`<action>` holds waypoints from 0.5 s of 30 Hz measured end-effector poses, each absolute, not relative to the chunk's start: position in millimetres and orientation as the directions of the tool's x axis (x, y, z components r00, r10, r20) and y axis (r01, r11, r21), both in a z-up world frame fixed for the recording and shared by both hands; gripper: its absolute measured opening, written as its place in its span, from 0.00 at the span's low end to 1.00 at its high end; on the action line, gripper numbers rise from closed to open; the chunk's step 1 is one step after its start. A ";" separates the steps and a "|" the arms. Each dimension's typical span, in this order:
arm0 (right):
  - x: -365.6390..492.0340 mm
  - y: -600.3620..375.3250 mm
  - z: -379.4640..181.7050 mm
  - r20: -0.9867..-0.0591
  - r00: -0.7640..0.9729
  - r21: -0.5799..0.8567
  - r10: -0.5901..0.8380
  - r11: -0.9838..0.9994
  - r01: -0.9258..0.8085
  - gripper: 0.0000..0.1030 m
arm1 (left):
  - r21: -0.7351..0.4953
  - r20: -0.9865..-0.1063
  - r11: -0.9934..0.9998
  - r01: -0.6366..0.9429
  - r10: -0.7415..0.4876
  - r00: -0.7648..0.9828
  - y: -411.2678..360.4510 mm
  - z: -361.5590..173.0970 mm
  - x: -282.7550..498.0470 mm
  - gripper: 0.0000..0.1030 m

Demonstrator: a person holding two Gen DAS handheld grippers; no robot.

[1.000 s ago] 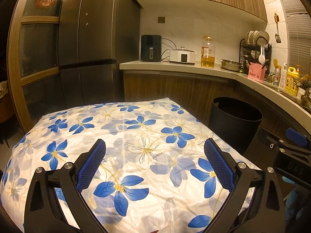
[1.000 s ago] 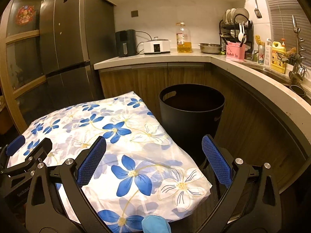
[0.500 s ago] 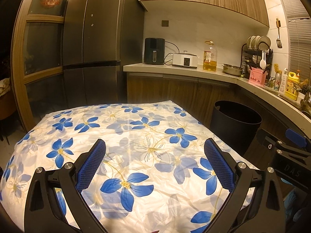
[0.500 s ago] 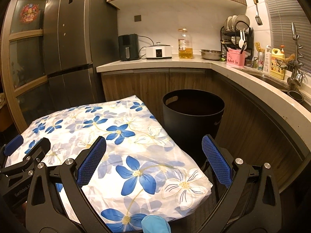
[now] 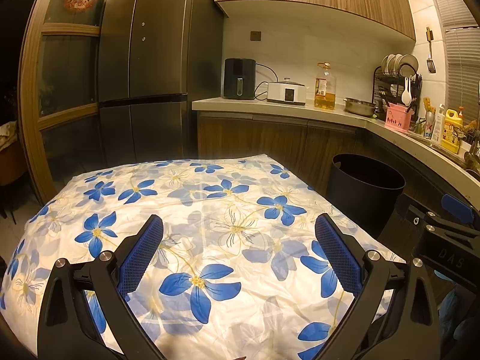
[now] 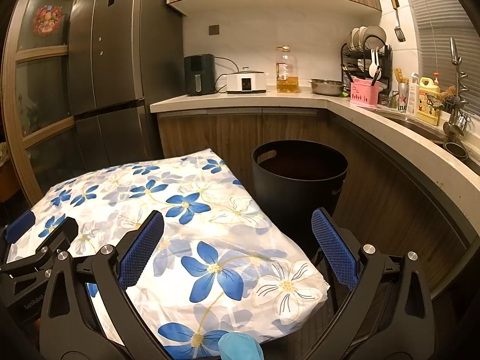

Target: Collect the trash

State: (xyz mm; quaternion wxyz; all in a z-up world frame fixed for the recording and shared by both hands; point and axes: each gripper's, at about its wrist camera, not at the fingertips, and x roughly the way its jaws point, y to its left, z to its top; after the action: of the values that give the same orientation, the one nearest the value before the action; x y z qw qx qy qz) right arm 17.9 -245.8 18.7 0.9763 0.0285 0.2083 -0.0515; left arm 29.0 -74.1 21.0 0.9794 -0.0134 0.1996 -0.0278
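A big tabletop wears a cloth with blue flowers. The black trash bin stands just beside its right edge. Both the left tongs and right tongs are wide open, holding nothing.

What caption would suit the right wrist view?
Open right gripper above a floral tablecloth, black bin beside the table, kitchen counter behind.

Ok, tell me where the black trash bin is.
In both wrist views the black trash bin stands on the floor, right of the flowered table, against the wooden cabinets below the counter.
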 end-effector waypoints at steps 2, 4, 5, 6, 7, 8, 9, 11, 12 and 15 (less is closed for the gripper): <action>18.0 -245.8 18.7 -0.410 0.908 0.033 -0.089 0.993 0.113 0.95 | -0.039 -0.390 0.998 0.048 -0.060 0.919 -74.4 21.0 29.6 0.94; 17.8 -245.5 18.9 -0.411 0.907 0.034 -0.087 0.993 0.111 0.95 | -0.039 -0.390 0.998 0.049 -0.060 0.919 -74.2 20.9 29.5 0.94; 17.6 -244.9 19.2 -0.411 0.907 0.034 -0.087 0.993 0.111 0.95 | -0.039 -0.390 0.998 0.048 -0.059 0.919 -74.4 20.9 29.6 0.94; 17.6 -244.9 19.2 -0.411 0.908 0.033 -0.088 0.993 0.111 0.95 | -0.039 -0.390 0.998 0.046 -0.058 0.919 -74.0 20.8 29.3 0.94; 17.5 -244.7 19.5 -0.411 0.908 0.033 -0.088 0.993 0.111 0.95 | -0.040 -0.390 0.998 0.047 -0.059 0.919 -73.9 20.8 29.2 0.94; 17.6 -245.0 19.1 -0.411 0.908 0.035 -0.087 0.993 0.111 0.95 | -0.040 -0.391 0.998 0.047 -0.059 0.919 -73.8 20.6 29.1 0.94; 17.6 -244.9 19.0 -0.410 0.908 0.035 -0.087 0.993 0.111 0.95 | -0.039 -0.391 0.998 0.047 -0.059 0.918 -73.7 20.4 28.7 0.94; 17.7 -244.5 19.4 -0.411 0.907 0.034 -0.090 0.993 0.114 0.95 | -0.038 -0.391 0.998 0.048 -0.059 0.919 -74.0 20.6 29.1 0.94; 17.7 -244.6 19.7 -0.411 0.907 0.035 -0.090 0.993 0.114 0.95 | -0.039 -0.390 0.998 0.049 -0.060 0.919 -74.2 20.7 29.1 0.94; 17.9 -244.3 20.2 -0.411 0.907 0.035 -0.092 0.993 0.117 0.95 | -0.037 -0.391 0.998 0.051 -0.062 0.918 -72.7 19.9 27.8 0.94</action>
State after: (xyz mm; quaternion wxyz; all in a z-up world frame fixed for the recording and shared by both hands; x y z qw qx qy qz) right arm 17.9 -244.3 20.2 0.9760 0.0293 0.2092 -0.0535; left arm 27.8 -72.7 19.9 0.9793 -0.0131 0.2001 -0.0289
